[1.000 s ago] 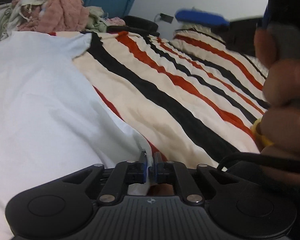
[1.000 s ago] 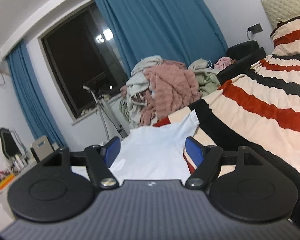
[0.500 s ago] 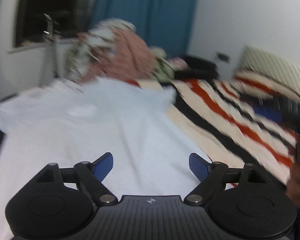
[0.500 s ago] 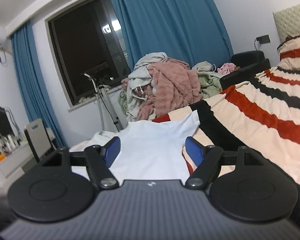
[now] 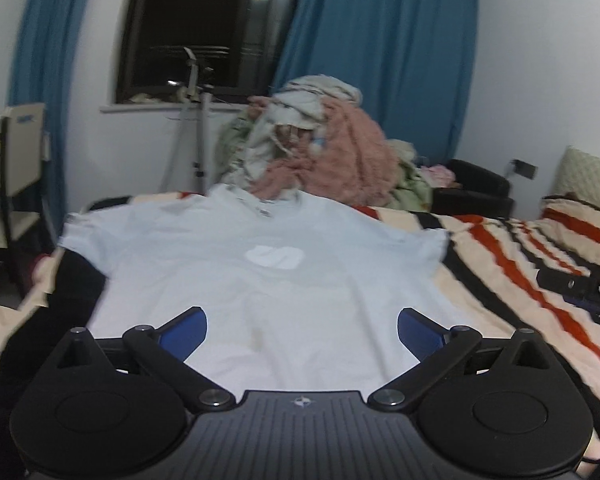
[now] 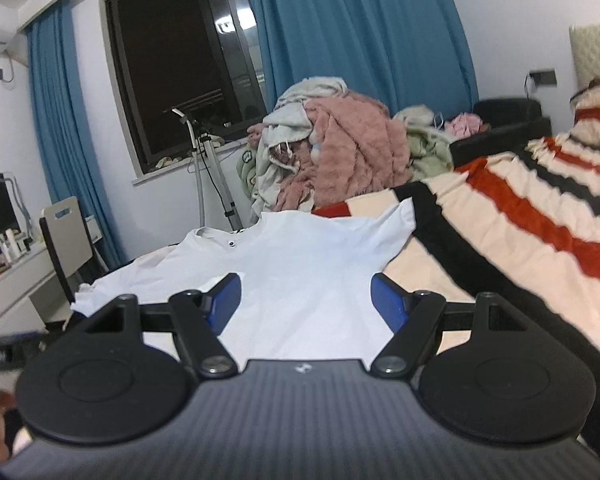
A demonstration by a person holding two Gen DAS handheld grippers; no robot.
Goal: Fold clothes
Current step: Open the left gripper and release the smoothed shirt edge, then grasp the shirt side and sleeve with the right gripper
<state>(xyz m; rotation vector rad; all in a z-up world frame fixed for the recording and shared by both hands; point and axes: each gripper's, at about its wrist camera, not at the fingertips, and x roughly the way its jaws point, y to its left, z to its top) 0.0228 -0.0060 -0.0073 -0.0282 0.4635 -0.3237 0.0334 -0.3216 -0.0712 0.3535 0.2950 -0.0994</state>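
the left gripper (image 5: pixel 302 330), clamped on the shirt's hem a second ago, now gapes empty above it; the right gripper (image 6: pixel 306 300) gapes too. the white t-shirt (image 5: pixel 268 280) lies flat, unfolded, near the bed (image 5: pixel 500 264) foot edge, seemingly smoothed for folding.

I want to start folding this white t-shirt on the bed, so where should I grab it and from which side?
Probably the sleeves. The t-shirt lies spread flat, collar at the far end, with both sleeves sticking out past the body. Bring the left gripper in from the left edge and the right gripper from the right edge, low along the blanket, pinching each sleeve where it meets the shoulder. Both grippers are open.
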